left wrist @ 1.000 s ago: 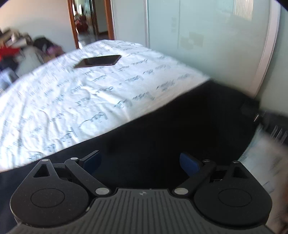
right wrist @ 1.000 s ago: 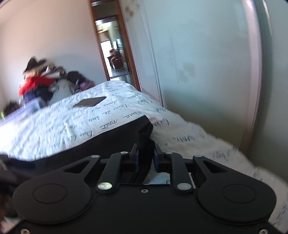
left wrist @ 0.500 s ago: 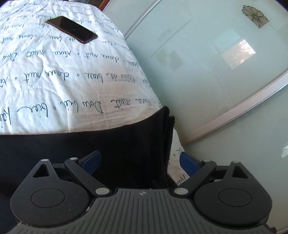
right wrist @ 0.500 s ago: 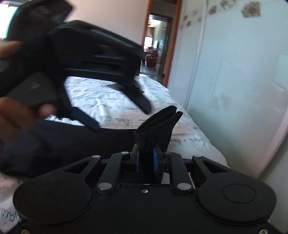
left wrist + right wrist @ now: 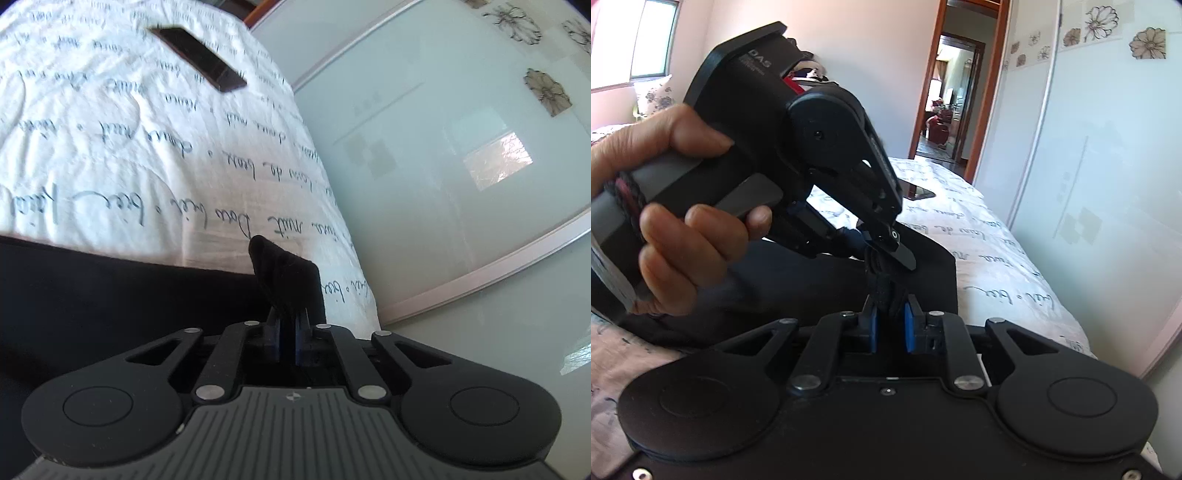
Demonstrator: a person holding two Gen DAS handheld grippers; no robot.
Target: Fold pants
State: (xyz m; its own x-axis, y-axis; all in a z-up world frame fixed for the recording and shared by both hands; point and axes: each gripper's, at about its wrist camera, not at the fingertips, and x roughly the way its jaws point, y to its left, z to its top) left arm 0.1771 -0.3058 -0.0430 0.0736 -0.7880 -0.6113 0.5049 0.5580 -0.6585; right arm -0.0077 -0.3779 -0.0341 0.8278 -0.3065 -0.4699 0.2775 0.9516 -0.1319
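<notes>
Pants [image 5: 110, 295] across lower left of frame on bedspread [image 5: 110, 166], partly doubled, corner raised. Left gripper [image 5: 288, 339] and right gripper [image 5: 890, 328] both pinching black cloth at that corner. Likely mid-fold; laying over and smoothing left.

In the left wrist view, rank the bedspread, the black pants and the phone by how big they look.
1. bedspread, fills most of the left side.
2. black pants, though the claw's body hides part.
3. phone, clearly smallest, but also farthest from the camera.
</notes>
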